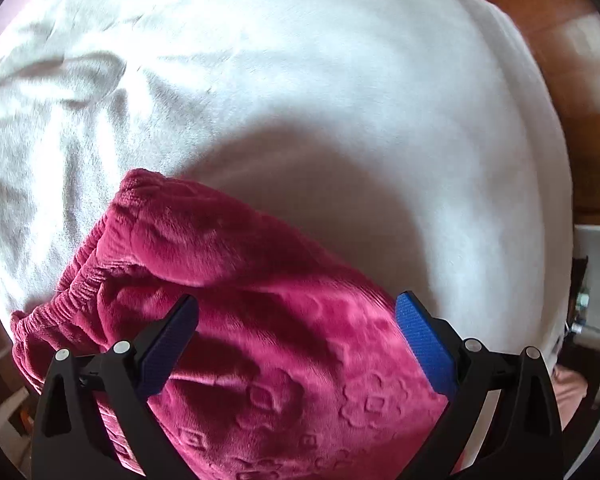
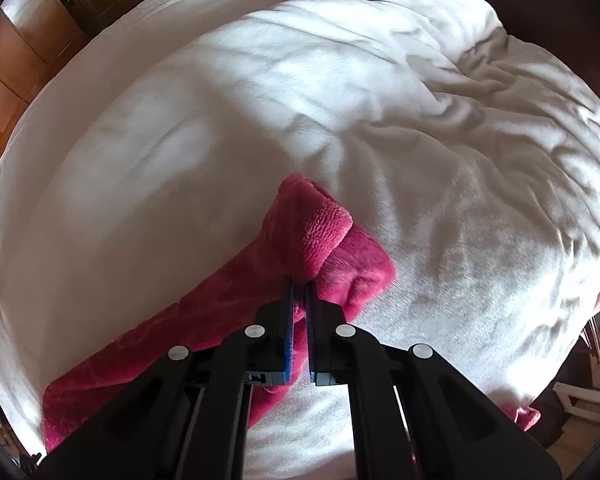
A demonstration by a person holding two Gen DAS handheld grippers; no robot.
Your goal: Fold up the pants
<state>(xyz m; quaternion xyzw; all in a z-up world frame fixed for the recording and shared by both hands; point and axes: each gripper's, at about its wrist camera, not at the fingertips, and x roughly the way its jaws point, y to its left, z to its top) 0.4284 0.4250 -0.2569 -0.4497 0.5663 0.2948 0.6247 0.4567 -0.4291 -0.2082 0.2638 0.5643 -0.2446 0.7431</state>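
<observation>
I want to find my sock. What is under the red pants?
The red pants lie on a white blanket on the bed. The right gripper pinches one end. Anything beneath the fabric is covered, so a sock cannot be ruled out.

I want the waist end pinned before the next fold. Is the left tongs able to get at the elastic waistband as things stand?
Probably yes. The left tongs hang open over the pants, and the waistband lies uncovered on the white bedding, just to their left, with nothing between.
</observation>
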